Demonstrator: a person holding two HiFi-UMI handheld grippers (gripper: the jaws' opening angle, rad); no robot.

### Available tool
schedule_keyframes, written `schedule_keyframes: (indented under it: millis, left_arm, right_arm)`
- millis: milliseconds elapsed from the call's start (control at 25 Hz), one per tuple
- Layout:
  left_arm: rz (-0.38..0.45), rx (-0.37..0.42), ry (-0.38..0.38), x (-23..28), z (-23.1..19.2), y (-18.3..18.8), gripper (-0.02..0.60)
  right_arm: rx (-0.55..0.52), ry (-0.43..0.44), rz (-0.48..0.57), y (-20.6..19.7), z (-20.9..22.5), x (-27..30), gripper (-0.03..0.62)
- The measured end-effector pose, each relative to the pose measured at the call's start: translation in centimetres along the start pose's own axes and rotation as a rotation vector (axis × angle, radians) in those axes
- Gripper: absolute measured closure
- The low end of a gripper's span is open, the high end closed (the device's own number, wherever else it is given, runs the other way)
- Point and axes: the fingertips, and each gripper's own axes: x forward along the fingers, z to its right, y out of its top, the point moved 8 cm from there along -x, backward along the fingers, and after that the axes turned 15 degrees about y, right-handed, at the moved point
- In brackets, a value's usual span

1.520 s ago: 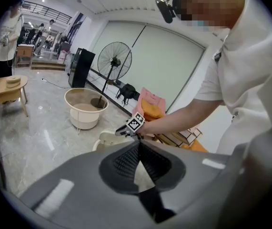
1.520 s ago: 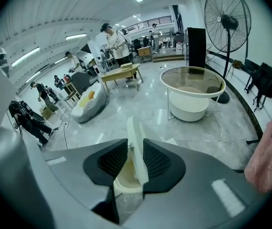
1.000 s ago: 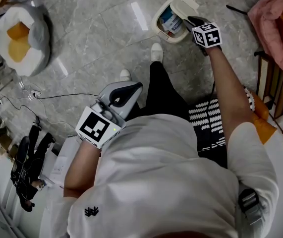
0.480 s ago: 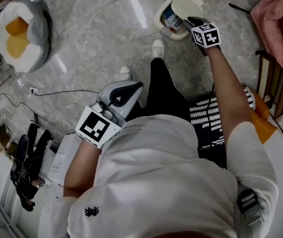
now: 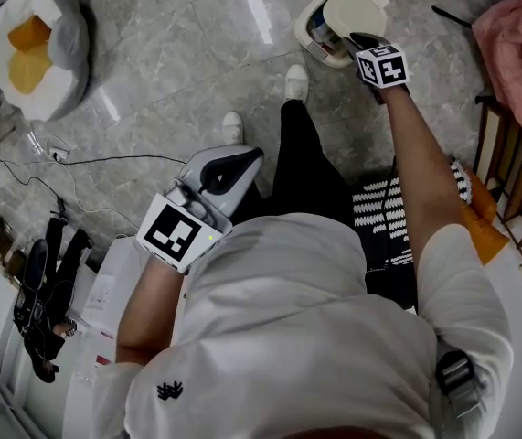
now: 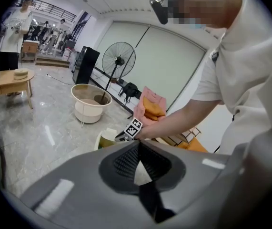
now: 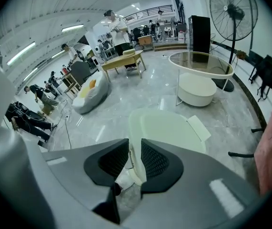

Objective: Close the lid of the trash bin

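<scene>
The cream trash bin (image 5: 314,37) stands on the marble floor at the top of the head view, just past the person's shoes. Its hinged lid (image 5: 352,9) is tilted low over the opening, with only a slice of the contents showing. My right gripper (image 5: 359,40) is shut on the lid's near edge. In the right gripper view the pale lid (image 7: 171,128) runs edge-on between the jaws of the right gripper (image 7: 135,162). My left gripper (image 5: 240,161) hangs shut and holding nothing by the person's waist, far from the bin. The left gripper view shows that left gripper (image 6: 138,149) and the bin (image 6: 105,138) beyond.
A white and orange beanbag (image 5: 32,44) lies top left, and cables (image 5: 87,161) trail across the floor. Pink cloth (image 5: 521,48) hangs on a rack at the right, above a striped cushion (image 5: 388,213). A round glass table (image 7: 200,66) and a fan (image 7: 233,13) stand behind the bin.
The lid has swung further down over the bin, hiding more of its contents, with my right gripper still on its edge. The left gripper has stayed where it was.
</scene>
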Motion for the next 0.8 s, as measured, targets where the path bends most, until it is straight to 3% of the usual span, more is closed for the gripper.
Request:
schedule_keyframes:
  millis: [800]
  left_arm:
    - [-0.022,-0.082,0.043,-0.5,-1.9,-3.5,0.525]
  right_arm:
    - [-0.024,0.016,-0.121,-2.9,-0.3,5.1,0.539]
